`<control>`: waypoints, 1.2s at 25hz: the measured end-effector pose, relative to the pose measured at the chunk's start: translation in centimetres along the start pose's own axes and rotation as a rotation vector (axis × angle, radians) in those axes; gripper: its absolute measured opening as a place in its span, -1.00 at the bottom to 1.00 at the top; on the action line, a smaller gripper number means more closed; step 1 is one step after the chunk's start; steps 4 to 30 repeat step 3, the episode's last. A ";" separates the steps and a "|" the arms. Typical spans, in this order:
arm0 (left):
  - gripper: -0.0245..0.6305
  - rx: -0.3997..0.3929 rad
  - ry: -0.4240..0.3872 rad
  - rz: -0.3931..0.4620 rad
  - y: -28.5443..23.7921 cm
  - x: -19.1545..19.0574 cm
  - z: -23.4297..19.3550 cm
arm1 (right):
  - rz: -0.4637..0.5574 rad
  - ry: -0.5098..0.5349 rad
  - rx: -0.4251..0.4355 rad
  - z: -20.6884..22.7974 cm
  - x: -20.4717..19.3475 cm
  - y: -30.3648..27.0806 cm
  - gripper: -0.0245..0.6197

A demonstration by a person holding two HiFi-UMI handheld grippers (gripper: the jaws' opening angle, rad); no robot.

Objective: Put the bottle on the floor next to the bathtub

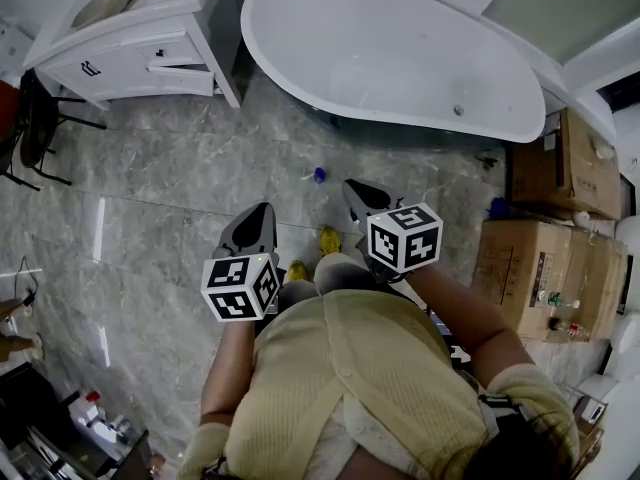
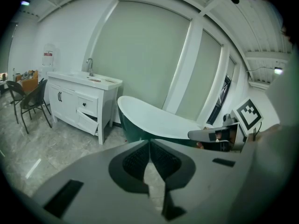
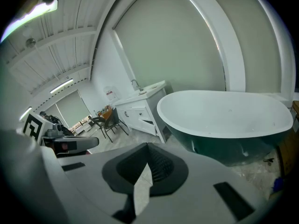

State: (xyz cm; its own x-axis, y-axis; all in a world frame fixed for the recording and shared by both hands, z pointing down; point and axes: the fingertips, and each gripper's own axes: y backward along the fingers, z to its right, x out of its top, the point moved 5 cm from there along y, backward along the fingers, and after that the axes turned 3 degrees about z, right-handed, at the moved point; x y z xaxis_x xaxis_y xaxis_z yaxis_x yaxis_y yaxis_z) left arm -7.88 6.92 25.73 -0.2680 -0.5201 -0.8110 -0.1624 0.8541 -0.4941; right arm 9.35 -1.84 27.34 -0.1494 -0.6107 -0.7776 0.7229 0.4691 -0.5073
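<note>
Both grippers are idle. The left gripper point(image 1: 262, 211) has its jaws together with nothing between them. The right gripper point(image 1: 357, 190) is the same: pads meeting, only floor visible past them. They're held side by side in front of the person, tilted down toward the bathtub point(image 1: 400, 58), which reads as a neutral rest pose, not a reach.

What looks like a small blue-capped bottle point(image 1: 319, 175) stands on the marble floor point(image 1: 150, 228) just beside the tub's near wall, though it's too small to be sure. If that's it, it already sits where the task wants it, which would explain the empty jaws. The vanity cabinet point(image 1: 140, 48) and cardboard boxes point(image 1: 545, 258) aren't involved.
</note>
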 end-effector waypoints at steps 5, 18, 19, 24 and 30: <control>-0.73 0.007 -0.005 -0.006 -0.2 0.2 -0.8 | -0.008 0.000 0.006 -0.1 0.2 -1.0 -0.84; -0.73 0.007 -0.005 -0.006 -0.2 0.2 -0.8 | -0.008 0.000 0.006 -0.1 0.2 -1.0 -0.84; -0.73 0.007 -0.005 -0.006 -0.2 0.2 -0.8 | -0.008 0.000 0.006 -0.1 0.2 -1.0 -0.84; -0.73 0.007 -0.005 -0.006 -0.2 0.2 -0.8 | -0.008 0.000 0.006 -0.1 0.2 -1.0 -0.84; -0.73 0.007 -0.005 -0.006 -0.2 0.2 -0.8 | -0.008 0.000 0.006 -0.1 0.2 -1.0 -0.84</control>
